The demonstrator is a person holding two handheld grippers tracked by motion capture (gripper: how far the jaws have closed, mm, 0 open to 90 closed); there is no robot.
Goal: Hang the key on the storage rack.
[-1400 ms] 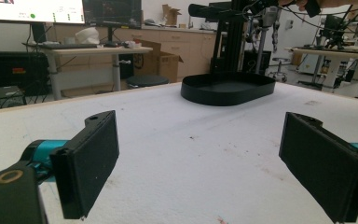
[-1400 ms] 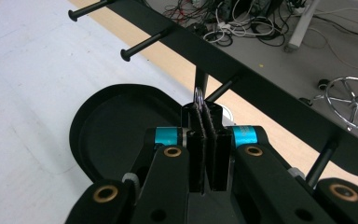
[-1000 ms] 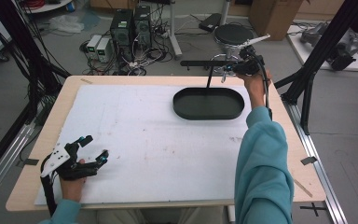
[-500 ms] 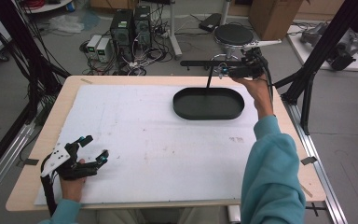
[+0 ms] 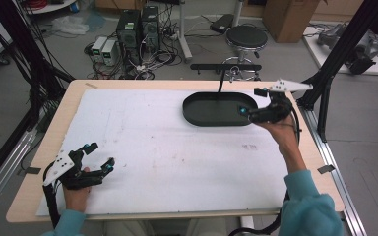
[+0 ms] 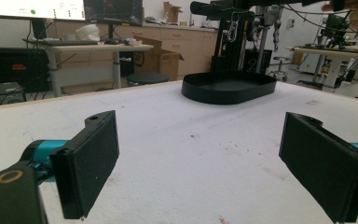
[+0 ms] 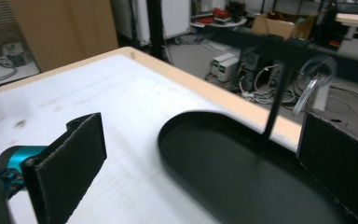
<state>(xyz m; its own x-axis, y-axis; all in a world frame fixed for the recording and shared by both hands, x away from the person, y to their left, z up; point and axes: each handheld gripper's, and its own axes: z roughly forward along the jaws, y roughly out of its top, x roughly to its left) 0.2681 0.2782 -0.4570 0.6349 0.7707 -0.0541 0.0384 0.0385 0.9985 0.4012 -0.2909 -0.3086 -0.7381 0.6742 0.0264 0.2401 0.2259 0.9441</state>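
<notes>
1. A wooden table is carrying a white sheet across nearly all of its top.
2. A black oval tray is lying on the sheet's far right part, with a thin black post standing up from its far edge.
3. The right gripper is hovering at the tray's right end, its jaws gaping wide and holding nothing.
4. The left gripper is resting low near the sheet's near left corner, well apart from the tray, its jaws also spreading wide and empty.
</notes>
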